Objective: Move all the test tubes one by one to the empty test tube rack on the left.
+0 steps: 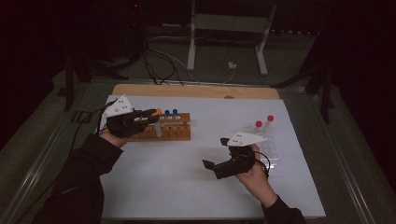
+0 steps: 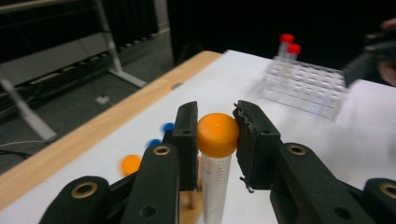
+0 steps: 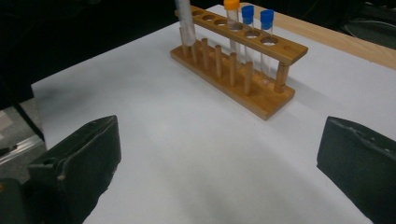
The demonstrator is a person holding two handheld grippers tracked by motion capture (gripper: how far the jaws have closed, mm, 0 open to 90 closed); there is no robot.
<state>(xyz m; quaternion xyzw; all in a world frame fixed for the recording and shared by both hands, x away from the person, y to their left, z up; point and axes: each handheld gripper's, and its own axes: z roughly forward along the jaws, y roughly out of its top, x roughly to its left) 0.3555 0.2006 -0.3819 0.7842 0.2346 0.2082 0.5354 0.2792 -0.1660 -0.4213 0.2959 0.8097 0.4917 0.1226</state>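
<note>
My left gripper point(image 1: 154, 115) is shut on the orange cap of a clear tube point(image 2: 215, 186), which hangs upright over the left part of the wooden rack point(image 1: 173, 133). In the left gripper view the black pads point(image 2: 250, 140) press the cap from both sides. The same tube point(image 3: 185, 25) shows in the right gripper view, above the rack's point(image 3: 254, 95) far end. Another orange-capped tube point(image 3: 231, 5) and two blue-capped tubes point(image 3: 247, 11) stand in the rack. My right gripper point(image 1: 214, 153) rests low over the white table, jaws wide open, with nothing between its pads point(image 3: 79, 156).
A clear plastic rack point(image 1: 268, 142) with two red-capped tubes point(image 1: 258, 123) stands at the right, just behind my right hand. White sheet point(image 1: 177, 177) covers the table; a wooden edge point(image 1: 196, 90) runs along the back. Cables and a metal stand lie on the floor beyond.
</note>
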